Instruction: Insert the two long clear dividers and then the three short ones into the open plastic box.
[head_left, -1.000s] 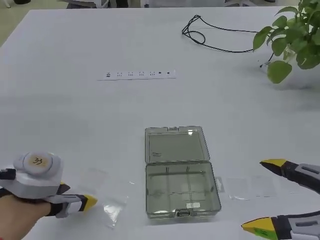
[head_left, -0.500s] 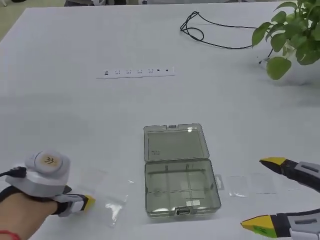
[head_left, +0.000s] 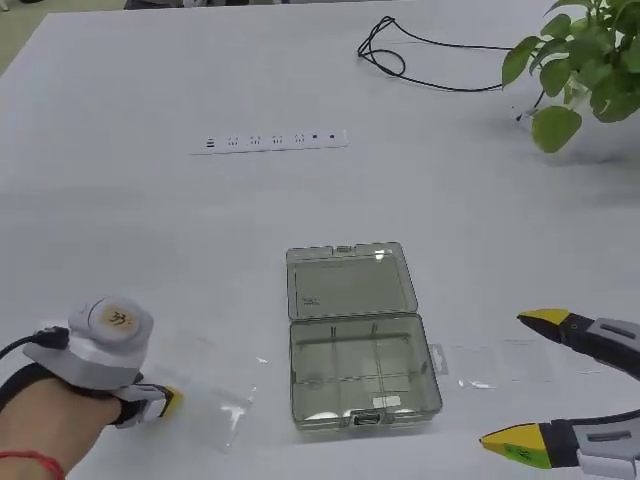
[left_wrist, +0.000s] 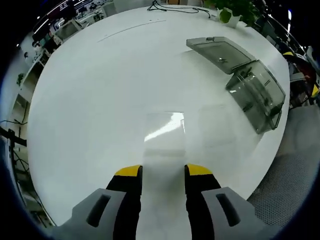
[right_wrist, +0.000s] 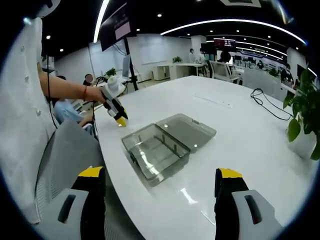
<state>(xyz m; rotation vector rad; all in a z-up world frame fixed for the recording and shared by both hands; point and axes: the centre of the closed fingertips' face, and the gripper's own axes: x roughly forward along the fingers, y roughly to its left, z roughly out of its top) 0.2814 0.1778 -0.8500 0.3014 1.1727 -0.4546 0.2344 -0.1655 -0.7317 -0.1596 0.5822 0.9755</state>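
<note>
- White table (head_left: 150, 220) carrying smoky see-through box (head_left: 362, 375), hinged lid (head_left: 350, 280) lying open on far side.
- Right gripper (head_left: 530, 382) hovering right of box, jaws gaping wide, empty.
- Left gripper (left_wrist: 163, 172) sitting low left of box, jaws narrowly parted, empty.
- Flat clear divider (left_wrist: 165, 125) lying just ahead of left jaws, glossy; long axis unclear.
- Further dividers (head_left: 490, 362) lying right of box.
</note>
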